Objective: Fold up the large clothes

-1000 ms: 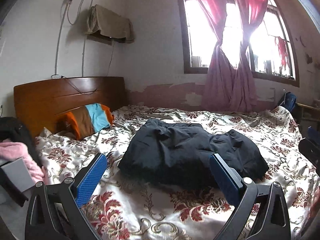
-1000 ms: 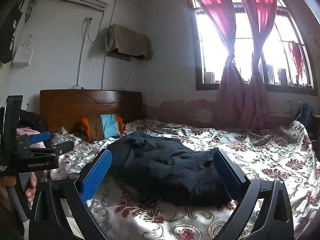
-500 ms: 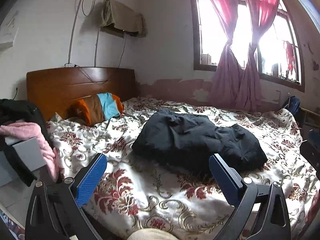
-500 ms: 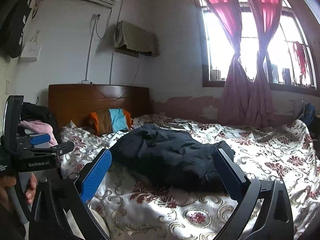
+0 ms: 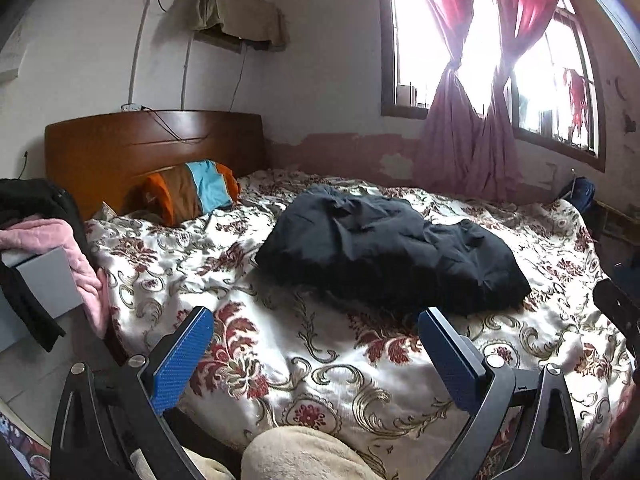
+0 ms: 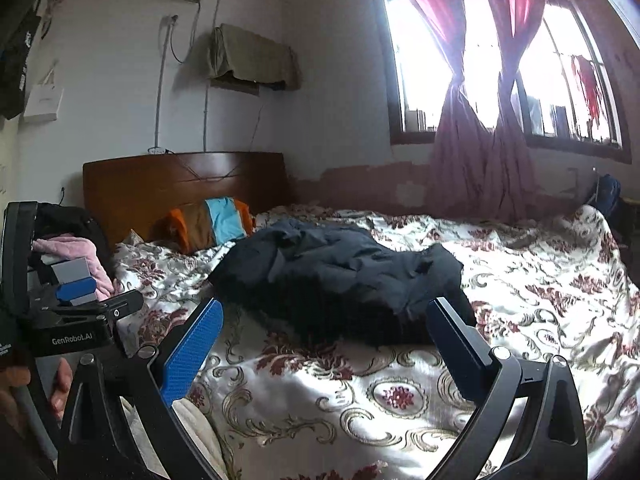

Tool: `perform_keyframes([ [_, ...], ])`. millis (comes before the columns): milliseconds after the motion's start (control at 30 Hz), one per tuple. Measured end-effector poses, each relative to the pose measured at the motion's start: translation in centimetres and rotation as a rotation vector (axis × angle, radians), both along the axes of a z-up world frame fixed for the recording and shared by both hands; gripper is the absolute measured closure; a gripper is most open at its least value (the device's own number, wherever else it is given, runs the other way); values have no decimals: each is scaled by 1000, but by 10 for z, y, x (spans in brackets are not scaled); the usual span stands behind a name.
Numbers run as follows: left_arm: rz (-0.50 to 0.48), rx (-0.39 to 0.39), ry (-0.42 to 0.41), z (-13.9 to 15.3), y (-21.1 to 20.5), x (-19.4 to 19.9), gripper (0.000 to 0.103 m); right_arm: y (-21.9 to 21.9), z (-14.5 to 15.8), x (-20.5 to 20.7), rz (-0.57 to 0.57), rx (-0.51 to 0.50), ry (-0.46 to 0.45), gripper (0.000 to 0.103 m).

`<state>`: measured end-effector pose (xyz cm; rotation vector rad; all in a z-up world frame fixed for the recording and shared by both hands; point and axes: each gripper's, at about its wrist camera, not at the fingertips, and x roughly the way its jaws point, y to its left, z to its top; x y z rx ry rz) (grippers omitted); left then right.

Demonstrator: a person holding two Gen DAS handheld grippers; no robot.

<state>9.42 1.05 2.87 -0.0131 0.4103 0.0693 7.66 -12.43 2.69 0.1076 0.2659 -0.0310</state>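
Observation:
A dark navy padded jacket point(image 5: 392, 248) lies folded in a bundle in the middle of the bed point(image 5: 320, 360), which has a white and red floral cover. It also shows in the right wrist view point(image 6: 344, 276). My left gripper point(image 5: 316, 332) is open and empty, held back above the bed's near edge, well short of the jacket. My right gripper point(image 6: 324, 324) is open and empty too, just in front of the jacket's near edge. The left gripper's body point(image 6: 76, 320) shows at the left of the right wrist view.
A striped orange, brown and blue pillow point(image 5: 192, 196) leans on the wooden headboard point(image 5: 152, 148). Pink and black clothes point(image 5: 48, 240) hang over a grey box left of the bed. A beige cloth point(image 5: 304, 456) lies at the near edge. Red curtains point(image 5: 472, 120) hang at the window.
Both grippers have pulled back from the bed, so the jacket looks farther away. More of the bed's near edge and the floor at the left has come into view. Both stay open.

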Motion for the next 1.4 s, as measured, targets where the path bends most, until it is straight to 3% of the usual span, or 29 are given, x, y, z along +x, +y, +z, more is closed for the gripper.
perform_keyframes([
  [533, 8, 8, 61, -15, 2, 6, 0, -7, -15, 13, -36, 10, 77, 3],
  [1400, 5, 9, 59, -15, 1, 3, 0, -7, -16, 11, -34, 11, 80, 3],
])
